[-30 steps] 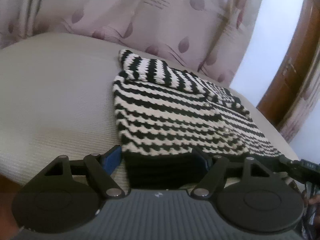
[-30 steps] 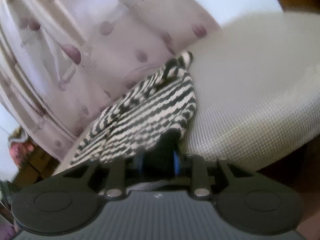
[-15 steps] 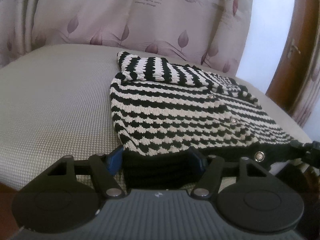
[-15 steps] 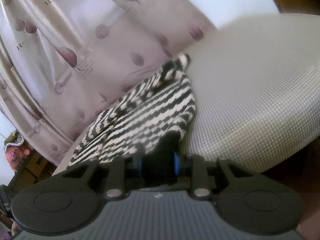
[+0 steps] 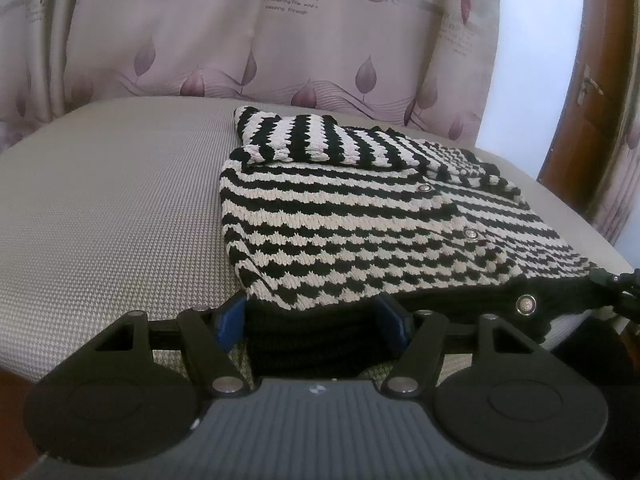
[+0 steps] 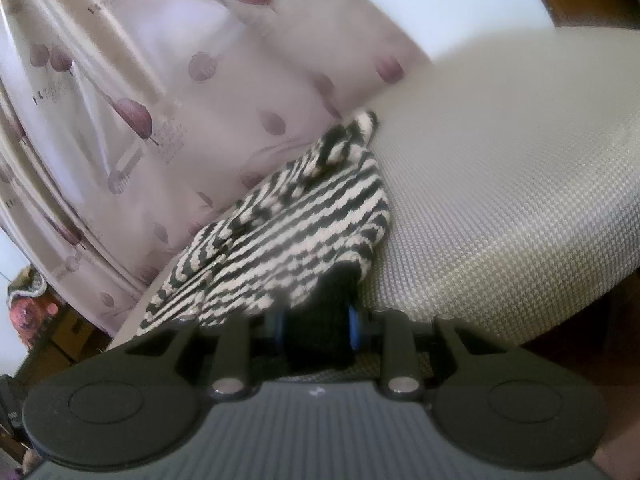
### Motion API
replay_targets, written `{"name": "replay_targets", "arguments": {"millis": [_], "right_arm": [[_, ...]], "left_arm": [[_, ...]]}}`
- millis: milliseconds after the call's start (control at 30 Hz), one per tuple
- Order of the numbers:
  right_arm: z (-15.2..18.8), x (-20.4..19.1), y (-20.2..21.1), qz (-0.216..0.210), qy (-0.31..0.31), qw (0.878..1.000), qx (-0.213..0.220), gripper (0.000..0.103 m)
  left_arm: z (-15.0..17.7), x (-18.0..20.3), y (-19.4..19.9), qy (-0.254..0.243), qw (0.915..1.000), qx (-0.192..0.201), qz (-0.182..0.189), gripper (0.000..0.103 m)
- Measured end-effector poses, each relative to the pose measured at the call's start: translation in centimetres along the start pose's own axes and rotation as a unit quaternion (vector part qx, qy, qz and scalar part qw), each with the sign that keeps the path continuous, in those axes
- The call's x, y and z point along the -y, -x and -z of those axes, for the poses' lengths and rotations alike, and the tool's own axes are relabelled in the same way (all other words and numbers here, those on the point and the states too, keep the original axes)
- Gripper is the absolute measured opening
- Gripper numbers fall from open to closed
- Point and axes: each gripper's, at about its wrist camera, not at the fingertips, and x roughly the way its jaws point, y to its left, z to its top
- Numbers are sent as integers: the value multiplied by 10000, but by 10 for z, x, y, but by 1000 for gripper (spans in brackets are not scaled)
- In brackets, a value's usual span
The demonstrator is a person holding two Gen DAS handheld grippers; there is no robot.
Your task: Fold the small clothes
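A small black-and-white striped knit cardigan (image 5: 360, 216) with metal snap buttons lies on a grey woven cushion (image 5: 112, 208), one sleeve folded across its far end. My left gripper (image 5: 316, 320) has its blue pads wide apart on either side of the cardigan's black hem, which fills the gap between them. My right gripper (image 6: 318, 326) is shut on the bunched black hem at the garment's other near corner; the cardigan (image 6: 296, 224) stretches away from it. The right gripper's tip shows at the far right of the left wrist view (image 5: 616, 280).
A pale curtain (image 5: 280, 32) with purple leaves and printed words hangs close behind the cushion. A brown wooden door (image 5: 600, 80) stands to the right. The cushion's front edge (image 6: 560, 304) drops off just by the right gripper.
Both grippers have stayed on the hem. The left wrist view has levelled out and the cardigan's hem edge looks pulled straighter and tauter between the grippers.
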Motion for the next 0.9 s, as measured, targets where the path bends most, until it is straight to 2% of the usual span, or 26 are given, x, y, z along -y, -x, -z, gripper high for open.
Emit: {"name": "replay_targets", "arguments": {"millis": [233, 267, 300, 333, 400, 433, 533, 767, 900], "right_arm": [[0, -22, -4, 459, 711, 9963, -144, 27], [0, -25, -5, 489, 822, 9953, -158, 26], [0, -26, -6, 483, 873, 9949, -173, 21], [0, -25, -7, 462, 878, 9949, -202, 17], [-1, -24, -8, 422, 870, 9950, -231, 17], [-2, -24, -8, 417, 864, 9951, -239, 17], [-2, -28, -9, 511, 980, 9935, -277, 16], [-3, -45, -14, 895, 1481, 9841, -410, 17], [-2, -58, -16, 1151, 1859, 9745, -502, 17]], "left_arm": [[2, -2, 2, -10, 10000, 66, 51, 65], [3, -2, 2, -17, 10000, 83, 26, 53], [2, -4, 2, 4, 10000, 97, -19, 46], [2, -6, 2, 86, 9999, 98, -29, 34], [-1, -16, 2, 396, 9992, 64, 1, 23], [-2, -21, 1, 544, 9985, 45, 17, 21], [-3, -30, 1, 786, 9968, 1, 139, 21], [-4, -27, 1, 621, 9980, -4, 116, 21], [-3, -27, 2, 614, 9980, 9, 126, 22]]}}
